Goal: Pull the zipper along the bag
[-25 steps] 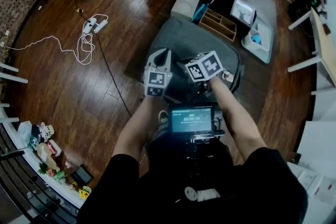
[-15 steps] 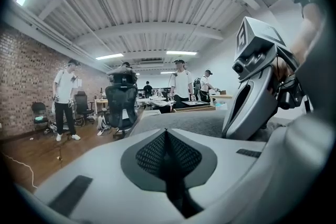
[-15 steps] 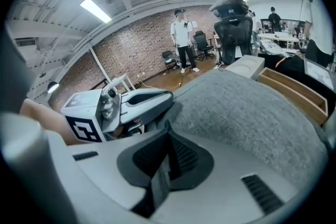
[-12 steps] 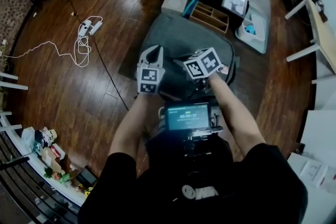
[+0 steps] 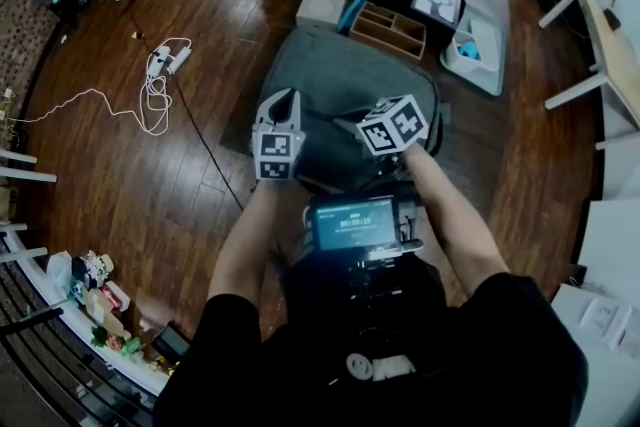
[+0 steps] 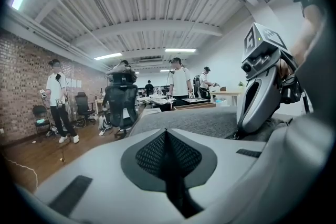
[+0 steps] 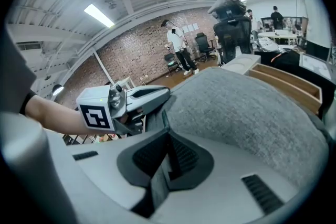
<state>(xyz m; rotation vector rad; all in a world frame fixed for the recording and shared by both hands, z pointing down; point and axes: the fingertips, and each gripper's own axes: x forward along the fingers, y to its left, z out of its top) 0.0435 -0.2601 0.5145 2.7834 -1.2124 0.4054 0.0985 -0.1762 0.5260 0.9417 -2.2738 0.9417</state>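
Light: we see bright ceiling tubes (image 6: 181, 50) overhead, even and cool.
Edges: we see strong fisheye bending, dark corners.
Focus: nearest parts look soft.

Rough grey cloth bag (image 5: 345, 80) on glossy wood floor (image 5: 130, 185)

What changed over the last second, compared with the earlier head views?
The right gripper slid slightly rightward along the near edge of the grey bag, widening its gap from the left gripper. Unchanged: right jaws shut on a thin dark zipper tab, left gripper in place with jaws together, bag where it was.
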